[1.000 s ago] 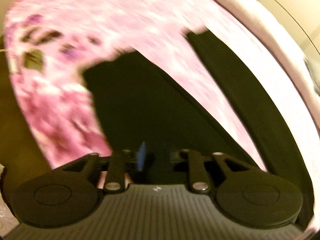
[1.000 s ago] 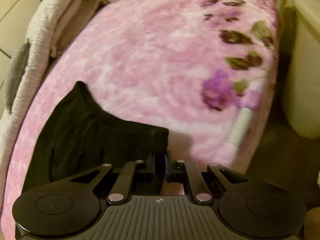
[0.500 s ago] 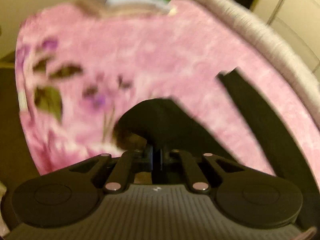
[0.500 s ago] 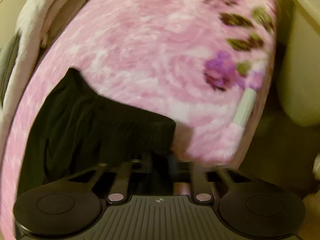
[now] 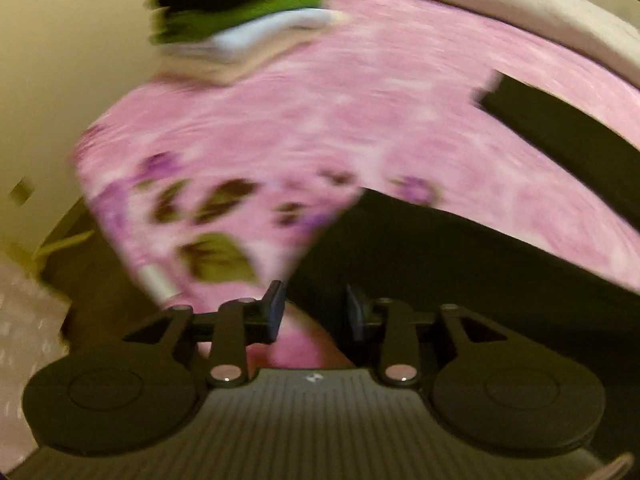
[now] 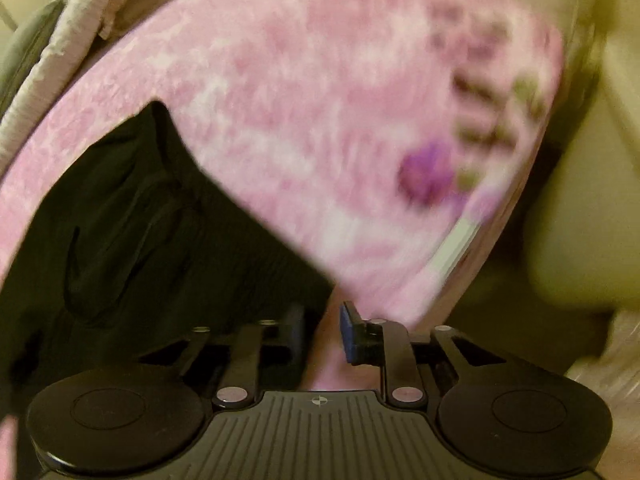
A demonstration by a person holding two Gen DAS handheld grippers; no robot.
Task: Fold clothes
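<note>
Left wrist view first, and it is smeared with blur: the left tongs stand parted with a clear gap between the pads, nothing caught in them, pink fabric showing through the gap. Off to their left a white tag sits on the edge of the pink floral blanket that covers the bed. The black garment lies spread on that blanket, its near corner just beyond the right-hand pad; I cannot tell whether the pad touches it. A second dark strip of cloth runs along the far right, near the white quilted bedding at the bed's edge. Up at the far end rests a stack of folded clothes, green, black and white layers, too blurred to say more.

Right wrist view, from the left: white quilted bedding along the edge, then the black garment lying rumpled on the pink floral blanket, its corner reaching the left pad. The right tongs are likewise released, blue pads apart, gripping nothing. Further right, a purple flower printed on the blanket and a white tag at its edge.
</note>
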